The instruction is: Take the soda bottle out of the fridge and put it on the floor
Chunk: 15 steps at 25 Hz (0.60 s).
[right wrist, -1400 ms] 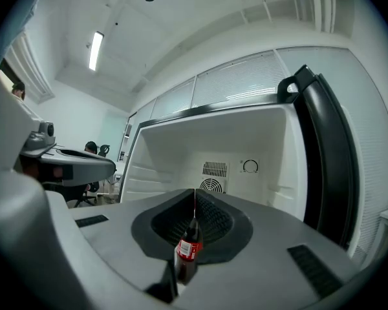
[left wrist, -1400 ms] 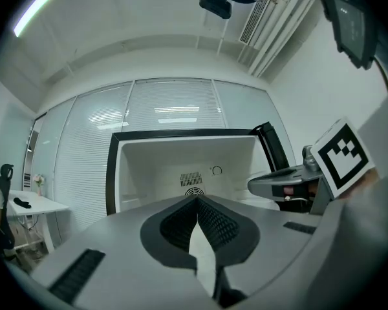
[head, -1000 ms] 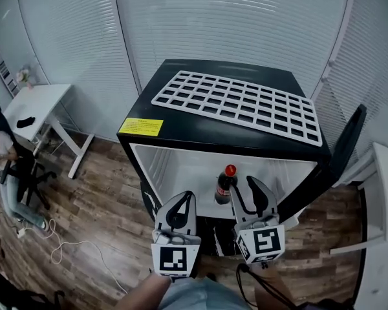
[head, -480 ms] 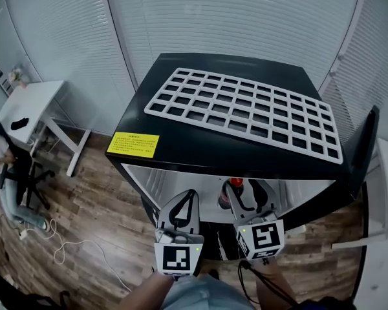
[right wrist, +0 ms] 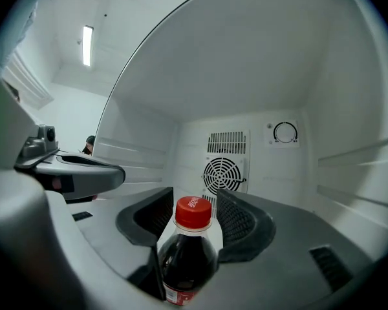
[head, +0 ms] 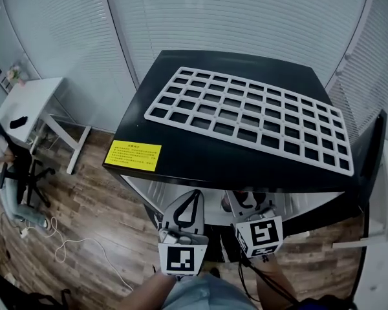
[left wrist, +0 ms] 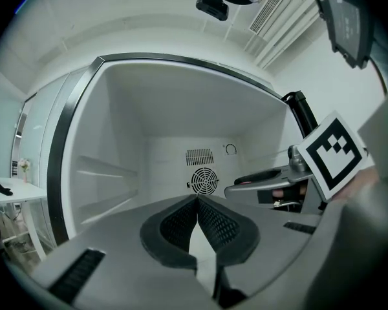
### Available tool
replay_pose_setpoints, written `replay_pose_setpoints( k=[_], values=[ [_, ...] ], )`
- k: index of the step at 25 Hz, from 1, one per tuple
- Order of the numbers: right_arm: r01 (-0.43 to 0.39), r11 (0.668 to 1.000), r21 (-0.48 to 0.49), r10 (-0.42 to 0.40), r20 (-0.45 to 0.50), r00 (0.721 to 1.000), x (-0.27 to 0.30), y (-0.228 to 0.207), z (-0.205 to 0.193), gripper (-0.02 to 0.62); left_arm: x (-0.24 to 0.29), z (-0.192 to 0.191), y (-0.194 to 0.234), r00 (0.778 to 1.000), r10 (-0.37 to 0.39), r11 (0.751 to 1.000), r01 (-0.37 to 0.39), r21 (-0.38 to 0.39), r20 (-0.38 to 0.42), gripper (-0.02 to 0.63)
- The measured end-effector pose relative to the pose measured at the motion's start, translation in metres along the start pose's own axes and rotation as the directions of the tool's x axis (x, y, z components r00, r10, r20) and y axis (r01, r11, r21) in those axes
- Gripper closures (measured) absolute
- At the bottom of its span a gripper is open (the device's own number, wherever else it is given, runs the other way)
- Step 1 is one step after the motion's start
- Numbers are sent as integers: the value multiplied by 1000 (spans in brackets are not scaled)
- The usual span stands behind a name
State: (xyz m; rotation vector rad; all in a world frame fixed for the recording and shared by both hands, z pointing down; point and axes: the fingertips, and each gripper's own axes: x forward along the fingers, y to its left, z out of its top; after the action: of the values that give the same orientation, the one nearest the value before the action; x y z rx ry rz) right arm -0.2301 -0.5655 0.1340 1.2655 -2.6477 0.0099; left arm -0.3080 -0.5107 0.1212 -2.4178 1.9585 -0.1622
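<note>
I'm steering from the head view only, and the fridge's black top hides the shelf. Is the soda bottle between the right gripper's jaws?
Observer: Yes. The red-capped plastic bottle of dark soda stands upright between the jaws of the right gripper, one on each side; whether they press it, I cannot tell.
Operator: And the left gripper?
Observer: The left gripper has its jaws together, holding nothing.
Operator: Anything behind the bottle?
Observer: A round fan grille on the white back wall.
</note>
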Motion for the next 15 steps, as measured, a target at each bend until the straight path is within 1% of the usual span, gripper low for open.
replay_pose_setpoints(
  k=[5, 15],
  values=[
    [-11, 1000, -9, 11, -18, 1000, 10, 1, -4, 373, 4, -3, 5, 1000, -4, 1000, 4, 15, -8, 589],
    [-12, 1000, -20, 11, -51, 999, 20, -3, -9, 410, 14, -8, 8, 1000, -5, 1000, 5, -2, -24, 589]
  ],
)
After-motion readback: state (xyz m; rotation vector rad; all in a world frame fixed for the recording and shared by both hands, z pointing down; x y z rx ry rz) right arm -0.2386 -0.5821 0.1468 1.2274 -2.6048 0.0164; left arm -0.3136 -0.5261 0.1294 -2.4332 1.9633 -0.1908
